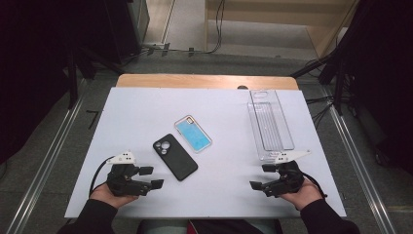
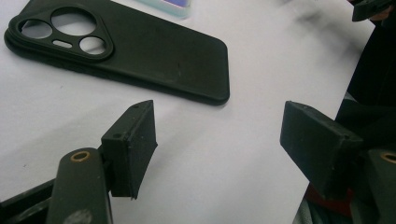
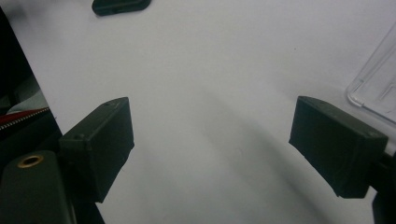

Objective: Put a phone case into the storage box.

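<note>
white desk (image 1: 146, 122) is mostly bare, loads of free room along the near edge. clear plastic tray (image 1: 271, 124) lies lengthwise by the far right edge. black phone case (image 1: 175, 156) is face down near the middle, just beside the blue phone (image 1: 193, 133), a slim gap between them. left gripper (image 1: 152, 177) sits near the front left, jaws spread wide, nothing in them, case just ahead. right gripper (image 1: 260, 177) front right, jaws apart and empty, tray corner close by.
</note>
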The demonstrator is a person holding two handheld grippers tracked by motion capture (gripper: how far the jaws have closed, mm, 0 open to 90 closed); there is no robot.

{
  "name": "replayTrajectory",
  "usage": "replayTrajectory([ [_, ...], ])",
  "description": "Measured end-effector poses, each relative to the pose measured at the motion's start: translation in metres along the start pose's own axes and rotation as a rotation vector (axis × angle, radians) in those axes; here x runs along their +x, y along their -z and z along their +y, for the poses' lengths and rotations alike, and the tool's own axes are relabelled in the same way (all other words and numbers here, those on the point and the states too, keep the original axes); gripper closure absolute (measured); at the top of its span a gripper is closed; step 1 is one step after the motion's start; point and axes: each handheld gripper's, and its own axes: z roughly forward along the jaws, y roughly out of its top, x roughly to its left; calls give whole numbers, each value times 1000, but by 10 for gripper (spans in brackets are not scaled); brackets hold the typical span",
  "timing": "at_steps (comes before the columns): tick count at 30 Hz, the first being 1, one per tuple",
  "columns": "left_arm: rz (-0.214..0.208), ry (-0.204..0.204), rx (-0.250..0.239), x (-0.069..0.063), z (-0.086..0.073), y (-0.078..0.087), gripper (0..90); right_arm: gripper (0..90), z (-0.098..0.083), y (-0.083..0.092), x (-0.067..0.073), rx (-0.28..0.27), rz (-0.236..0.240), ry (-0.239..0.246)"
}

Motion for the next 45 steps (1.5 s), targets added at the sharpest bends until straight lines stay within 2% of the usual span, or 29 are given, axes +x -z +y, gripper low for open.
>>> replayTrajectory([
  [6, 2, 7, 6, 1, 1, -1, 270, 123, 0, 1, 0, -4, 0, -6],
  [11, 0, 7, 8, 1, 2, -1, 270, 123, -1, -1, 0, -14, 11, -35],
  [26, -5, 2, 5, 0, 3, -1, 270, 123, -2, -1, -1, -11, 7, -10],
  [42, -4, -5, 10, 0, 3, -3, 268, 123, 2, -4, -6, -5, 31, 13],
  [43, -3, -18, 5, -1, 3, -3, 238, 123, 4, -6, -6, 0, 37, 23],
  [45, -1, -18, 0, -1, 3, -3, 214, 123, 5, -6, -6, -3, 43, 28],
])
